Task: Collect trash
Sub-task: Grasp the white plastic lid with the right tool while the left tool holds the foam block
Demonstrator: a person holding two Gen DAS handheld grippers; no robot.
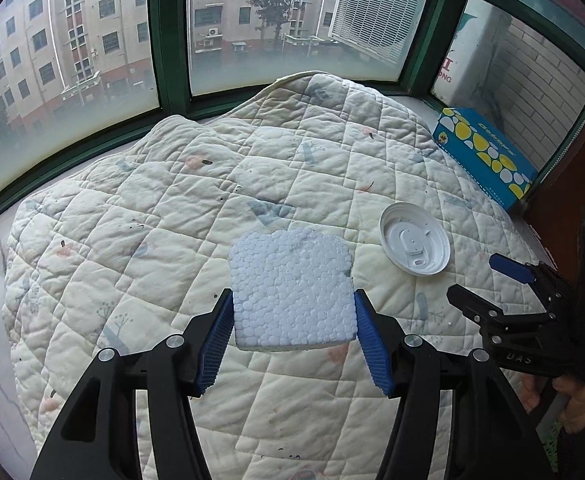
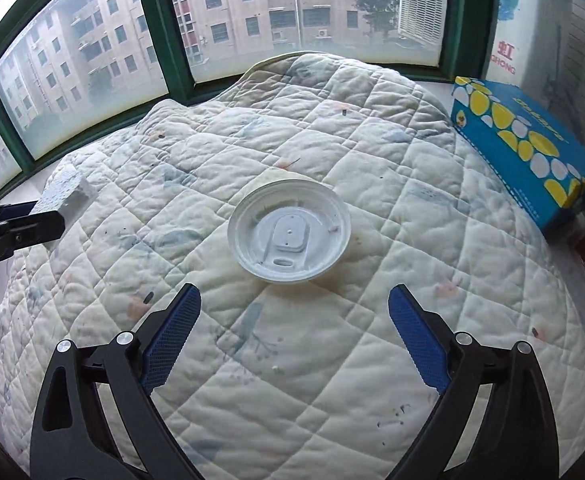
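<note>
A white polystyrene foam block (image 1: 290, 290) sits between the blue pads of my left gripper (image 1: 292, 304), which is shut on it, above the quilt. The block also shows at the left edge of the right wrist view (image 2: 64, 194). A white plastic cup lid (image 1: 414, 239) lies upside down on the quilt, right of the block. In the right wrist view the lid (image 2: 288, 231) lies just ahead of my right gripper (image 2: 292, 300), which is open and empty. The right gripper (image 1: 480, 284) also shows at the right of the left wrist view.
A cream quilted blanket (image 2: 332, 360) covers the window ledge. A blue tissue box with yellow and white dots (image 2: 528, 148) stands at the far right against the wall. Green-framed windows (image 1: 168, 32) run along the back.
</note>
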